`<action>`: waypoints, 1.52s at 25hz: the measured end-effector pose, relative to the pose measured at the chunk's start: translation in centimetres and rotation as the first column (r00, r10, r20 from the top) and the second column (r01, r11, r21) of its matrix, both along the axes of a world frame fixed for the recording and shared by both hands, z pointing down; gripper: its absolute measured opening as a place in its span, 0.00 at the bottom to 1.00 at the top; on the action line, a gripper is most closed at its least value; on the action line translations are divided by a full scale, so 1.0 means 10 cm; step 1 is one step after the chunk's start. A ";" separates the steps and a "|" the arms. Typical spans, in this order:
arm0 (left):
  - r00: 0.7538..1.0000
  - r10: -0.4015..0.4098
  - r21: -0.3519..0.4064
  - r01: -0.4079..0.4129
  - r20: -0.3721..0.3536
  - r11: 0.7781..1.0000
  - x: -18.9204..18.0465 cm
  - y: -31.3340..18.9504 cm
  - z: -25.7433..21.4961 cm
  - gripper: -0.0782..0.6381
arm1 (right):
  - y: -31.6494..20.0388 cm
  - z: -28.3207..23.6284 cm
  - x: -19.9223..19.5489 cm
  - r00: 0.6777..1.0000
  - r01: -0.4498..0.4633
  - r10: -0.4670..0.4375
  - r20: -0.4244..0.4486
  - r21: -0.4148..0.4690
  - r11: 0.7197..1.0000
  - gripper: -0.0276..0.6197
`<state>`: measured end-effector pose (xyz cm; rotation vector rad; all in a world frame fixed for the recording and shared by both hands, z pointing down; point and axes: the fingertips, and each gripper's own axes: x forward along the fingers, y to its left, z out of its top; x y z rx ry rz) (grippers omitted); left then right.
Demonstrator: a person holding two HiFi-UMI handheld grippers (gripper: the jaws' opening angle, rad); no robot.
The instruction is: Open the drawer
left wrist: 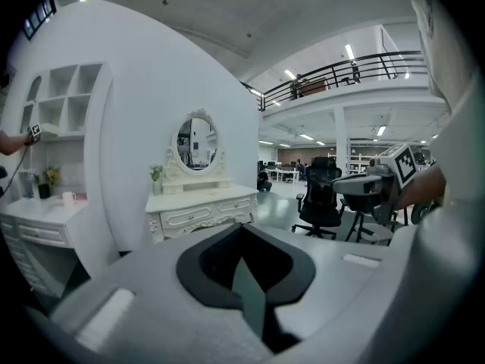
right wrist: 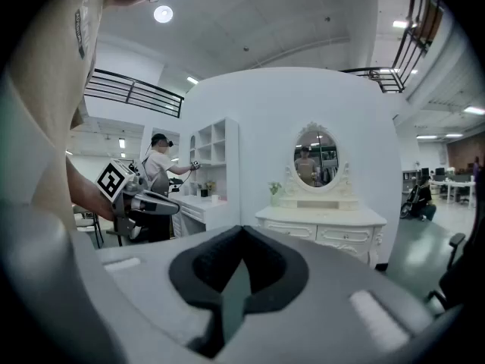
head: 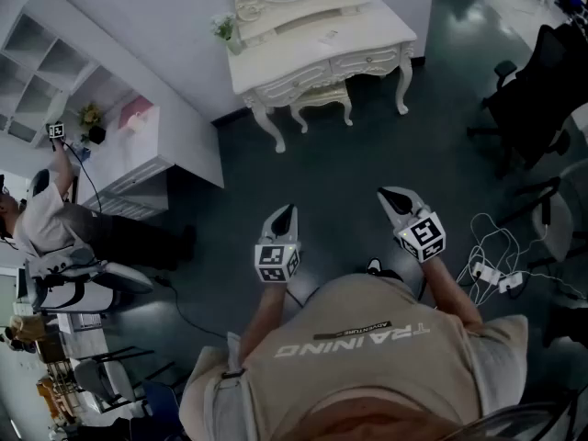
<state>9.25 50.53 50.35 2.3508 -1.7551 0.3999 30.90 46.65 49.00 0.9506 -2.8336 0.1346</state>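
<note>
A white ornate dressing table (head: 322, 49) with an oval mirror stands against the wall ahead, with a small stool (head: 322, 99) tucked under it. Its drawers (head: 366, 63) are closed, and they also show in the left gripper view (left wrist: 189, 217) and the right gripper view (right wrist: 337, 236). My left gripper (head: 284, 216) and right gripper (head: 393, 197) hover side by side over the dark floor, well short of the table. Both point toward it. Each has its jaws together with nothing between them. The drawers are far from both grippers.
Another person (head: 41, 214) works at a white desk with shelves (head: 138, 150) on the left. A black office chair (head: 537, 90) stands at the right. Cables and a power strip (head: 491, 274) lie on the floor by my right side.
</note>
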 end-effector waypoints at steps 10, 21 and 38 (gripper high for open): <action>1.000 -0.016 -0.004 0.016 -0.005 1.000 0.13 -0.50 -0.02 0.11 | -0.69 0.22 0.03 0.999 0.044 -0.045 -0.019 -0.021 0.999 0.05; 0.998 -0.040 -0.102 0.035 -0.053 0.994 -0.16 -0.82 0.48 0.11 | -1.27 0.49 -0.38 0.999 0.034 -0.037 -0.040 -0.071 0.997 0.05; 0.983 0.184 -0.002 -0.184 -0.022 0.983 -1.49 -2.65 0.35 0.11 | -2.62 0.40 -2.05 0.989 -0.099 0.087 -0.119 -0.101 0.990 0.05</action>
